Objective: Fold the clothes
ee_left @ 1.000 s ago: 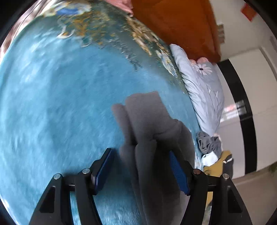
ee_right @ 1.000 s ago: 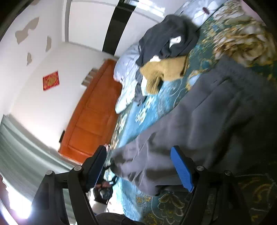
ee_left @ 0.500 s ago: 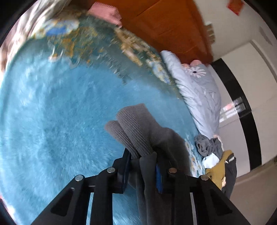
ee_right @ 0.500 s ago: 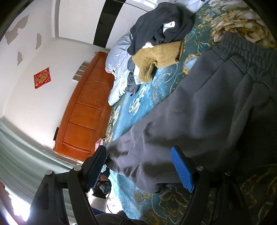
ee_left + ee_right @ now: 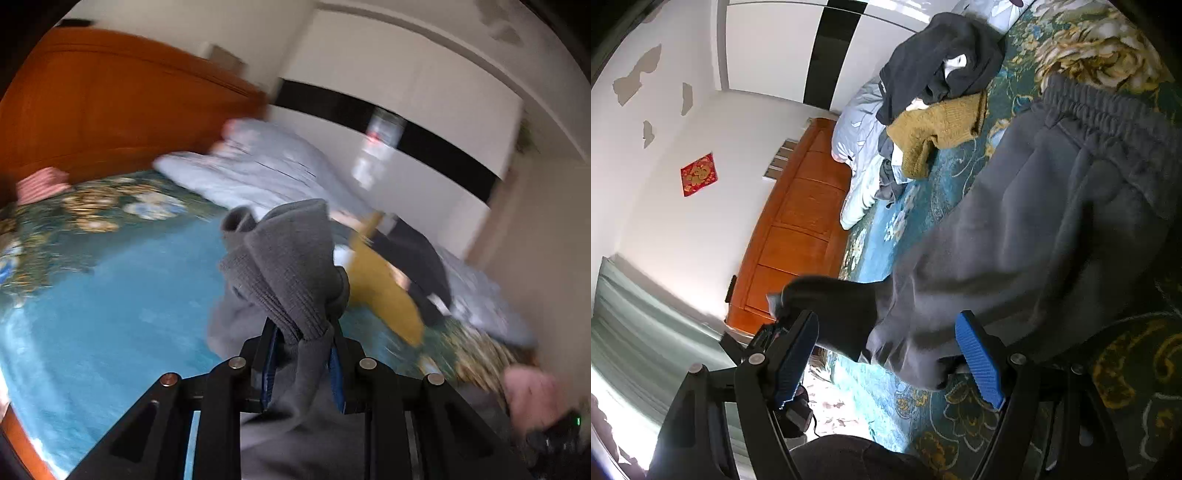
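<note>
Left gripper (image 5: pixel 303 363) pinches the ribbed cuffs of the grey sweatpants (image 5: pixel 1052 229), bunched cuffs lifted above the blue floral bedspread (image 5: pixel 110 295); left view blurred. Right gripper (image 5: pixel 886 354) spread wide, blue pads (image 5: pixel 979 362) either side of the trouser leg, nothing clamped. Sweatpants lie across the bedspread, elastic waistband toward the far edge. Mustard sweater (image 5: pixel 938 125) and dark garment (image 5: pixel 938 55) heaped beyond, against a pale quilt (image 5: pixel 860 125). Wooden headboard (image 5: pixel 798 229) behind.
</note>
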`<state>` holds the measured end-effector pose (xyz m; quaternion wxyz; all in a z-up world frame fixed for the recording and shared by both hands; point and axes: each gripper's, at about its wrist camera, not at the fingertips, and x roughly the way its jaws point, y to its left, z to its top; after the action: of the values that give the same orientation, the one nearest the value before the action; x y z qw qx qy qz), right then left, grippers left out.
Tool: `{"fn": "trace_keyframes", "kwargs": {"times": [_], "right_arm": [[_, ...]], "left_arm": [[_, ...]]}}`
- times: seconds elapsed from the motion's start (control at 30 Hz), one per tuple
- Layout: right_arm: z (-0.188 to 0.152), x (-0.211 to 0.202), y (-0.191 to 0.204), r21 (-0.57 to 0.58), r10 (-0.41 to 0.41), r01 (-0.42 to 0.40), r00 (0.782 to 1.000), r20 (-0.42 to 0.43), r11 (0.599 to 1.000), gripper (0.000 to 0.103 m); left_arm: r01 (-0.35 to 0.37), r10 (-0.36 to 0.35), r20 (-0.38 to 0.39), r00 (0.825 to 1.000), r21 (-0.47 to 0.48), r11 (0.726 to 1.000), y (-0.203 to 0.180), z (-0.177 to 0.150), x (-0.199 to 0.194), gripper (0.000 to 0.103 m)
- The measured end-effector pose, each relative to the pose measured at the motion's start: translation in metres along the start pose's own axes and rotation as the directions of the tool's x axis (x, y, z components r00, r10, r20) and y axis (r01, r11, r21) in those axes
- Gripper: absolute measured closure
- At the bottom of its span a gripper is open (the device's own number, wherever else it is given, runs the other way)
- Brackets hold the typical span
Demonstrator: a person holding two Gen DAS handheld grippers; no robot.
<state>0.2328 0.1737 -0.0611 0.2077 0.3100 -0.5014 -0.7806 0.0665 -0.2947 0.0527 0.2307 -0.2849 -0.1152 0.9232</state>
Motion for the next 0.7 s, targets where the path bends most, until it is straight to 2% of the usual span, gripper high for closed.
{"fn": "trace_keyframes", "kwargs": {"times": [0.07,0.27,0.37,0.53,0.63,0.67,0.7], "right_arm": [[-0.001,-0.006,-0.001,0.002,0.001,-0.001,1.0,0.009,1.0,0.025],[-0.004,-0.022,-0.007,0.018,-0.006,0.005,1.0,0.029,1.0,0.025],[-0.005,-0.026,-0.011,0.027,-0.012,0.011,0.999,0.033,1.0,0.025],[-0.007,-0.024,-0.011,0.034,-0.011,0.01,1.0,0.024,0.999,0.025],[-0.009,-0.022,-0.006,0.018,-0.012,0.011,1.0,0.012,1.0,0.025],[-0.01,-0.022,-0.005,0.015,-0.015,0.015,1.0,0.01,1.0,0.025],[-0.01,-0.021,-0.004,0.016,-0.02,0.02,1.0,0.009,1.0,0.025]], "left_arm": [[0.026,-0.023,-0.064,0.998,0.046,0.999,-0.021,-0.014,0.014,0.077],[0.052,-0.017,-0.213,0.977,0.161,0.986,-0.067,-0.047,0.045,0.077],[0.027,0.037,-0.252,0.967,0.245,0.969,-0.081,-0.059,0.052,0.077],[0.038,0.072,-0.327,0.942,0.317,0.948,-0.089,-0.079,0.064,0.076],[0.068,0.055,-0.369,0.928,0.313,0.947,-0.088,-0.089,0.071,0.069],[0.092,0.037,-0.396,0.918,0.302,0.949,-0.087,-0.092,0.074,0.056],[0.116,0.017,-0.415,0.909,0.293,0.949,-0.087,-0.094,0.076,0.048]]}}
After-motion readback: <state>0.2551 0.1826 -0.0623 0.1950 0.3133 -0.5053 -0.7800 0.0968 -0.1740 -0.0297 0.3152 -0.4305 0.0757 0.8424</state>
